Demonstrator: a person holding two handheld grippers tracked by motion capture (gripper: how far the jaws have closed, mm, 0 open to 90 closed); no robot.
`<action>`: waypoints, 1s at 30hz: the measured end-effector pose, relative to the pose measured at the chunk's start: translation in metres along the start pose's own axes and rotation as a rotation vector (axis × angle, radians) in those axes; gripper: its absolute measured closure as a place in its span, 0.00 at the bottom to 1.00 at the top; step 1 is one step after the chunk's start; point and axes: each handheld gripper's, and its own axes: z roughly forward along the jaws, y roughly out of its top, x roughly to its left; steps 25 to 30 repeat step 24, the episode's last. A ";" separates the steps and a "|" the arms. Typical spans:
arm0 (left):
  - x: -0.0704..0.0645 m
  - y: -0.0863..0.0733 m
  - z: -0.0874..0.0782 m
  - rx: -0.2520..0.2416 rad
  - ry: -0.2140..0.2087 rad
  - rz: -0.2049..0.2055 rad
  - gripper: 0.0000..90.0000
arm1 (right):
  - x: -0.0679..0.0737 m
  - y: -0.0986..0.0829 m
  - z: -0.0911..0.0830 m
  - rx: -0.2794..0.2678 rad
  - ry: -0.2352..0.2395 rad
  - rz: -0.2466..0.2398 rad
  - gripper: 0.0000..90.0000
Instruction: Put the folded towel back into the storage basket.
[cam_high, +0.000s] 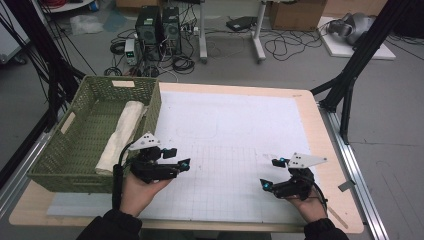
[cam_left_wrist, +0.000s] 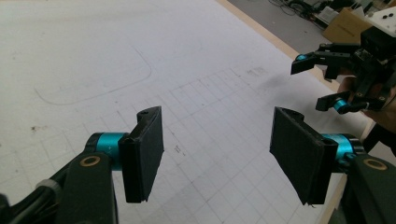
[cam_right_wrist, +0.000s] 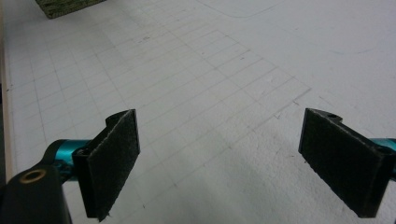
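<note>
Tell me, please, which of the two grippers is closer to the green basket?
The left gripper: it is right beside the green basket holding the rolled white cloth. The right gripper is across the mat, near the table's opposite edge.

likely a lab, computer towers (cam_high: 159, 31), floor cables (cam_high: 285, 45), gridded table (cam_high: 240, 150)

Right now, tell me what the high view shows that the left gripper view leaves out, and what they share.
High view alone: the green basket at the table's left edge, with a rolled white cloth lying inside it, and the person's left hand holding the left gripper.

Left gripper view alone: a close look along that gripper's own black pads, standing wide apart with nothing between them.

Both: the white gridded mat and the right gripper, also open, off to the side.
</note>
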 end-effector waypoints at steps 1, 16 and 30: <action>-0.001 -0.001 0.001 -0.001 0.001 0.002 0.39 | 0.000 0.000 0.000 0.000 0.000 0.000 0.13; -0.007 -0.012 0.010 0.014 0.004 0.015 0.38 | 0.001 0.001 0.000 -0.001 0.003 -0.003 0.13; -0.007 -0.013 0.010 0.014 0.010 0.014 0.38 | 0.001 0.001 0.000 -0.002 0.002 -0.003 0.13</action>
